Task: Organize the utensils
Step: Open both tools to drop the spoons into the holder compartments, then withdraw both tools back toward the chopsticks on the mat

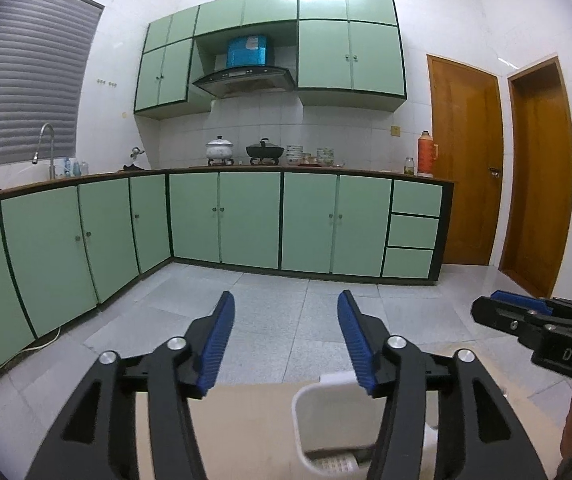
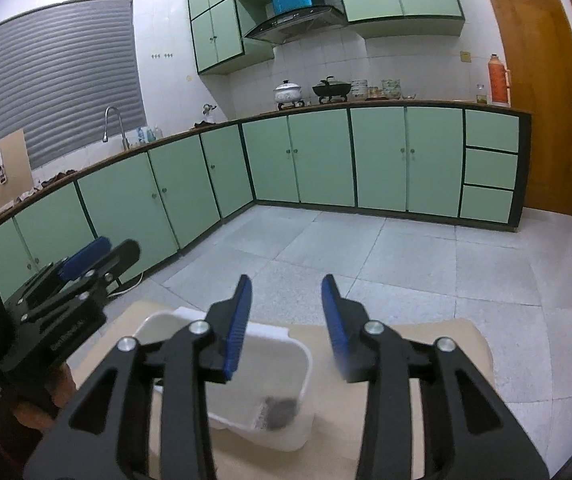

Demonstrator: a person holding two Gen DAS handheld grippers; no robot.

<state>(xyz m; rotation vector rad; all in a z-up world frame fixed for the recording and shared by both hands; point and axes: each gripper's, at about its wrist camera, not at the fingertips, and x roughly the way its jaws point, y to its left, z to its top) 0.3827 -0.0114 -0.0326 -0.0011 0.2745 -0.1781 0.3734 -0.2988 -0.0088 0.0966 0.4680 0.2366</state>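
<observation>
With both the left claw and right claw gaping and empty, we judge the white plastic caddy at lower centre light and rigid, best gripped by its rim.

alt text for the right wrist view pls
The right gripper, jaws open and empty, hovers over a white plastic bin on a tan tabletop. The left gripper shows at lower left, held in a hand; behind lie a tiled floor and green kitchen cabinets.
</observation>
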